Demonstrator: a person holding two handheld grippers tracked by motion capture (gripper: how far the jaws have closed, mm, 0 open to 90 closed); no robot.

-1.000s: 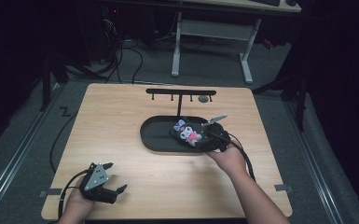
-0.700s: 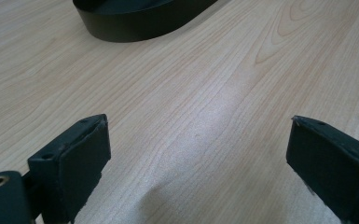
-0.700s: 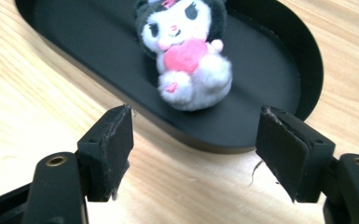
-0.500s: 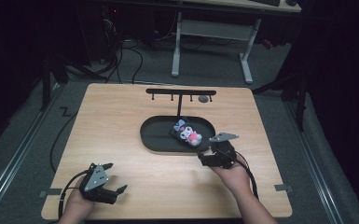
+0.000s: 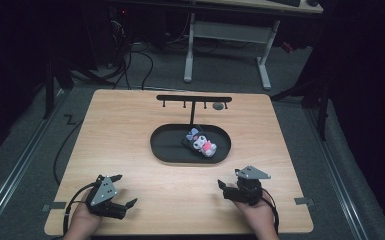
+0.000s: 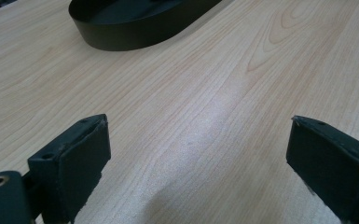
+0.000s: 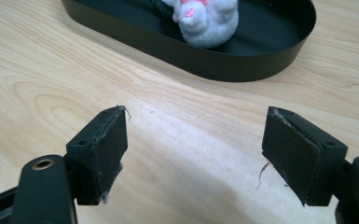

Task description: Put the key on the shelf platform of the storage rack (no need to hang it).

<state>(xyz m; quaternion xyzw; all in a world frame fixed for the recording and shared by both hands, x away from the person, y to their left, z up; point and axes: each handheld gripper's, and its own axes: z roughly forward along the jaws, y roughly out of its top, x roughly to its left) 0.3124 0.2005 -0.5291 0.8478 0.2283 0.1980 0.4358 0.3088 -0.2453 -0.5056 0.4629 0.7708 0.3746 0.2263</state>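
Comparing with the high view a second back: the right gripper (image 5: 228, 186) was then at the black oval tray (image 5: 161, 150), on or just at the plush toy (image 5: 201, 144); now it sits at the near right of the table (image 5: 130, 125), well apart from the tray, held in the person's right hand (image 5: 252, 212). Its jaws have just been opening and stand wide in the right gripper view, bare wood between the pads, nothing held. The toy, a small white and pink figure with a dark part at its head end, lies inside the tray toward the right half and touches neither gripper; the right gripper view shows it resting on the tray floor behind the near wall. The left gripper (image 5: 121, 192) is at the near left of the table, as it was in both earlier pictures, jaws spread wide and empty over bare wood, the tray's end visible well ahead in its own view. A black rack with small hooks (image 5: 194, 99) stands behind the tray, with nothing hanging on it that I can make out. Judgement: the placing of the toy in the tray looks finished, release is clean, and both hands appear to be back at rest positions.
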